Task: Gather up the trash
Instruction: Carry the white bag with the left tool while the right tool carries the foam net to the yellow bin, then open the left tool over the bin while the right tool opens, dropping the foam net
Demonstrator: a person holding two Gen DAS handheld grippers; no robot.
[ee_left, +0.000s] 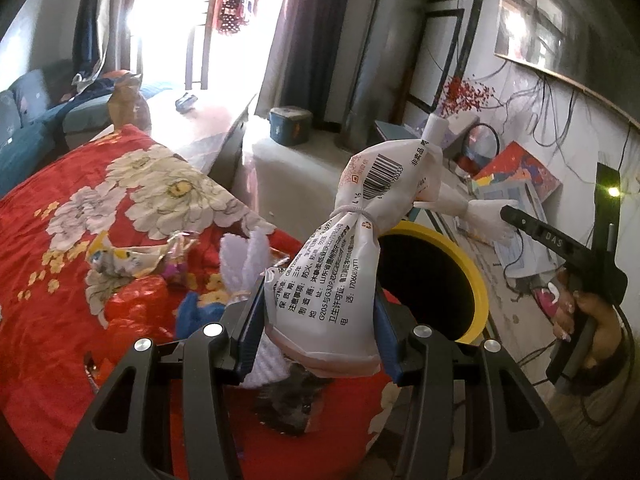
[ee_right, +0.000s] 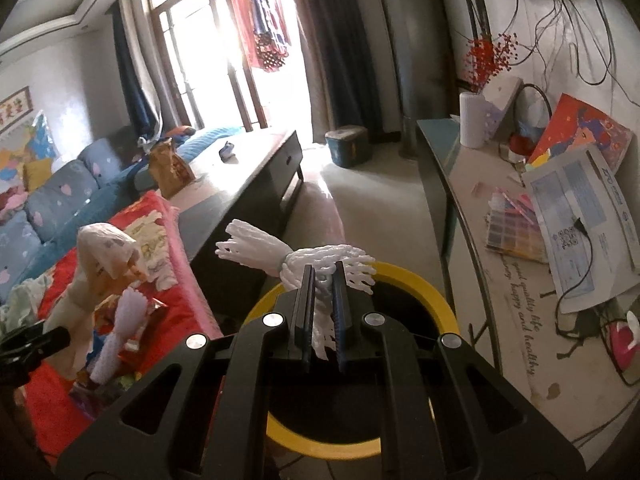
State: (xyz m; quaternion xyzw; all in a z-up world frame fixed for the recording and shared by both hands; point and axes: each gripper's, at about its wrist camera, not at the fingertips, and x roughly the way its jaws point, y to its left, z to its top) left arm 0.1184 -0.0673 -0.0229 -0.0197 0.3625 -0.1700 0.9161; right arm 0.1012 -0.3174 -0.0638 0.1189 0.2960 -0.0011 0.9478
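My left gripper [ee_left: 318,300] is shut on a knotted white plastic wrapper [ee_left: 344,264] with a barcode and printed text, held up beside the yellow-rimmed trash bin [ee_left: 476,276]. My right gripper [ee_right: 323,284] is shut on a knotted white foam net [ee_right: 280,254], held over the bin's rim [ee_right: 416,280]. The right gripper also shows in the left wrist view [ee_left: 510,214] with the foam net [ee_left: 476,212]. The wrapper shows in the right wrist view [ee_right: 106,256] at the left. More trash lies on the red floral blanket [ee_left: 60,240]: a crumpled wrapper [ee_left: 132,258] and another foam net [ee_left: 244,260].
A dark low table [ee_right: 256,168] stands behind the blanket, with a brown paper bag [ee_right: 168,168] on it. A side counter [ee_right: 480,216] on the right holds papers, colour cards, cables and a white roll. A blue box [ee_right: 346,146] sits on the floor.
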